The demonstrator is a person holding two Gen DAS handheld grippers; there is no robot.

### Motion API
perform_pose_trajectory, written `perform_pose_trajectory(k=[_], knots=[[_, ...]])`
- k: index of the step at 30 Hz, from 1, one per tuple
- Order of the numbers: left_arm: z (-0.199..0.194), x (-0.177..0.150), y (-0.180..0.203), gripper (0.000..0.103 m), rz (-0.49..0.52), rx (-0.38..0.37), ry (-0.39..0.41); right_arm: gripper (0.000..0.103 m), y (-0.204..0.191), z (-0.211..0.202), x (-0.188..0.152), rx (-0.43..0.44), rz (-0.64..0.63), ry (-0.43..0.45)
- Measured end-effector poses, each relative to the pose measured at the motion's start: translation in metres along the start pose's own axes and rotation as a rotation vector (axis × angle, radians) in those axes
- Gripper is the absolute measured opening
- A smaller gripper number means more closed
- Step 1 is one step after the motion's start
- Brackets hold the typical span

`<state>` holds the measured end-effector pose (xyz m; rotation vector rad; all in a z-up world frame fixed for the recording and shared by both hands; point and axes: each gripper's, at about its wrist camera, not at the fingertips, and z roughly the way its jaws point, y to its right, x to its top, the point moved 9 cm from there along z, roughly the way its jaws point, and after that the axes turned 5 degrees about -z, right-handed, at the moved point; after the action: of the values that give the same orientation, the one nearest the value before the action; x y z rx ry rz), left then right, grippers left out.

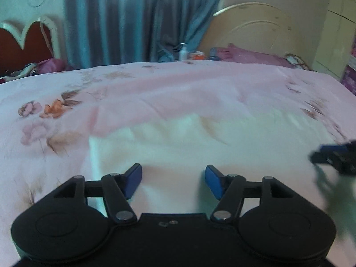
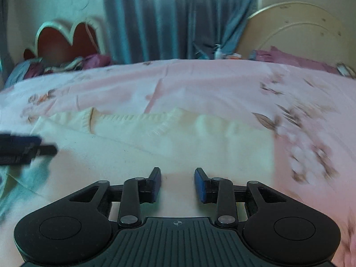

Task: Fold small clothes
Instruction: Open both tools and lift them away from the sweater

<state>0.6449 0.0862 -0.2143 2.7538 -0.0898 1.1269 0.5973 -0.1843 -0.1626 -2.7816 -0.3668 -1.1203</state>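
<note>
Two grippers are in your hands, and both have their fingers parted with nothing between them. Your left gripper stands released, its blue pads well apart, the gap between them showing only pale cloth. Your right gripper is also released, though its blue pads stand closer together than the left pair; bare cloth shows in that gap too.

Under and ahead of both pairs lies the cream knit garment, spread flat on the bed. In the right wrist view its ribbed edges run across at about twelve o'clock from the fingers, and its right border ends at about two o'clock, where the floral sheet begins. In the left wrist view the same garment fills the middle, its left border at about ten o'clock from the fingers.

Each gripper shows in the other's view: your right one at three o'clock in the left view, your left one at nine o'clock in the right view, both blurred, both over the garment's near part.

Around the garment stretches the pink floral bedsheet. Beyond it, at twelve o'clock, hang blue-grey curtains, with a small white bottle at their foot. A red headboard stands at ten o'clock, a cream headboard at two o'clock.
</note>
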Motion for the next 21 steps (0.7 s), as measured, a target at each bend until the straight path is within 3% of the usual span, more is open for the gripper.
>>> perform_pose_trajectory(k=[3,6,10,15,20,21], knots=[[0.012,0.005,-0.029,0.063,-0.034,0.011,-0.01,0.034,0.035,0.005,-0.003,-0.101,0.037,-0.017],[0.004,0.004,-0.028,0.06,0.009,0.001,-0.026,0.034,0.048,-0.001,-0.006,-0.106,0.076,-0.034],[-0.037,-0.009,0.003,0.06,0.001,-0.062,0.045,0.034,0.013,-0.029,0.001,-0.034,0.036,0.038],[-0.044,-0.046,0.044,0.06,0.072,-0.051,0.043,0.034,-0.046,-0.03,-0.019,0.034,-0.118,0.004],[-0.055,-0.06,0.01,0.058,0.029,-0.018,0.037,0.034,0.009,-0.037,-0.037,-0.141,-0.002,-0.044],[-0.056,-0.062,0.007,0.058,0.039,-0.014,0.032,0.034,0.018,-0.039,-0.04,-0.14,0.029,-0.055]])
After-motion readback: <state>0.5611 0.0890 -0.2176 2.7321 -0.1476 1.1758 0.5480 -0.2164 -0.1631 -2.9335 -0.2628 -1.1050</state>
